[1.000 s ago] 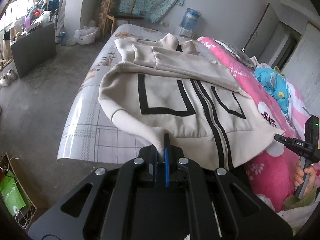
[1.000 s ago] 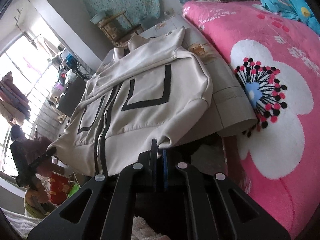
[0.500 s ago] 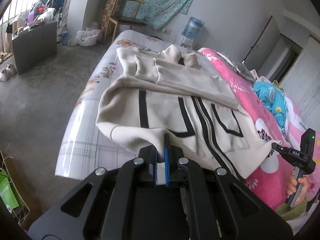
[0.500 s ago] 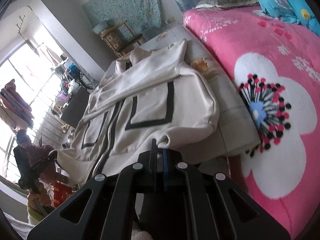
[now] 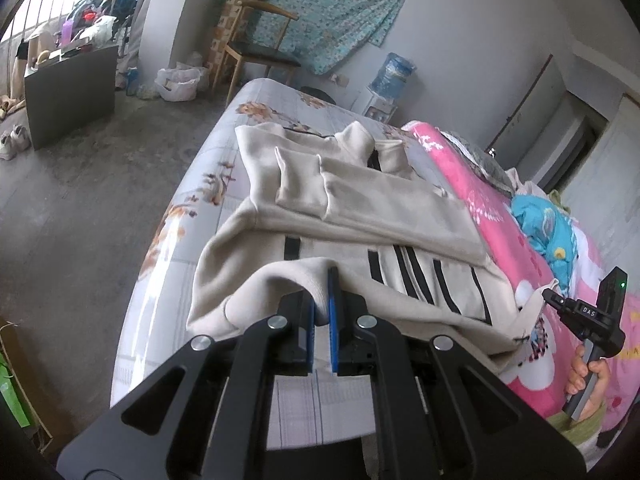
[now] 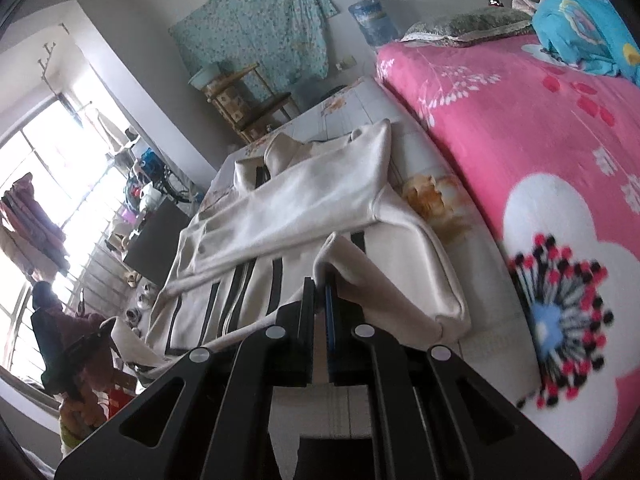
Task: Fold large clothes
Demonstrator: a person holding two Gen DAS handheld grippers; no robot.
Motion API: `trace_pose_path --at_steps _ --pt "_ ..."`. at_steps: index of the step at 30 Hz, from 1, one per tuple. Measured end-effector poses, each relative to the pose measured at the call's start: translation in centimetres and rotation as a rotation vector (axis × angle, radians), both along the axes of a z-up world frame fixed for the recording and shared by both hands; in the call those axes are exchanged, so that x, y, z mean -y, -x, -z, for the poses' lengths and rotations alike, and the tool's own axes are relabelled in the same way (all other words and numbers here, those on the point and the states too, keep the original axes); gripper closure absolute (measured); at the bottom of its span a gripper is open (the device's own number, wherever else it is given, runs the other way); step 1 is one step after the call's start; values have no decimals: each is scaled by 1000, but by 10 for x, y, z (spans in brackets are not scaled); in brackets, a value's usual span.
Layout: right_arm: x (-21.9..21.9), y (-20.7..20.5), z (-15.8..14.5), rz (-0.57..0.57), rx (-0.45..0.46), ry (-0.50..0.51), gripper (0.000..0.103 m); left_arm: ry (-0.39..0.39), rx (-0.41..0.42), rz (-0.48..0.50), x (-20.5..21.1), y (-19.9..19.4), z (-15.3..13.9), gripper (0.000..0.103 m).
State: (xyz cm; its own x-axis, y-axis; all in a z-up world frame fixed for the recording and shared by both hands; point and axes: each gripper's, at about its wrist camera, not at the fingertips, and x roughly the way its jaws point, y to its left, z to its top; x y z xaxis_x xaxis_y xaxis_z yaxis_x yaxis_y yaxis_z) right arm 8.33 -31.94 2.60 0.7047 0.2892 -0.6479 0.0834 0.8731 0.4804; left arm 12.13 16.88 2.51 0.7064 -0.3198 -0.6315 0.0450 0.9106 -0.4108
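While the cream jacket (image 5: 360,200) lies on the bed (image 5: 208,184), both grippers' jaws pinch its lifted hem.

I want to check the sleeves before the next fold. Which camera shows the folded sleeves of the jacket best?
The left wrist view shows it best: both sleeves lie crossed over the jacket, with their cuffs visible. The right wrist view shows the jacket from a low angle, so one sleeve hides most of the other.

Black left gripper (image 5: 324,304), blue-edged fingers (image 5: 332,292), silver screws; right gripper (image 6: 320,300) alike
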Motion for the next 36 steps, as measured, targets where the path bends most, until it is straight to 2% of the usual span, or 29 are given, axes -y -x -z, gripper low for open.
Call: trace_pose_path --at_steps 6,13,19,21,23,26,28,30,32,33,36 --pt "5 -41 9 18 -15 2 98 13 -41 -18 -9 -34 11 98" --pt "11 -84 31 31 -49 -17 98 22 -125 -29 -17 -81 40 98" --pt "12 -111 57 47 -104 6 98 -9 -174 -43 -13 -98 63 97" --pt "15 -113 63 67 -118 11 94 -18 -173 -53 -13 -98 64 94" --pt "20 -112 65 74 -122 -4 77 -24 -162 -61 -17 -96 62 91" --pt "26 -104 59 92 -92 -15 58 -40 -143 -72 -21 -90 56 80" --pt "27 -96 50 126 -73 41 50 -62 -124 -82 -22 -82 49 70" --pt "27 -84 41 148 -53 108 48 -91 -113 -97 -23 -73 44 57" --pt "28 -75 36 158 -50 145 44 -102 -108 -99 -24 -61 40 52" --pt "28 -67 35 164 -51 167 43 -103 -117 -99 -25 -54 40 46" --pt "26 -54 36 167 -78 207 42 -104 -155 -110 -28 -37 46 39"
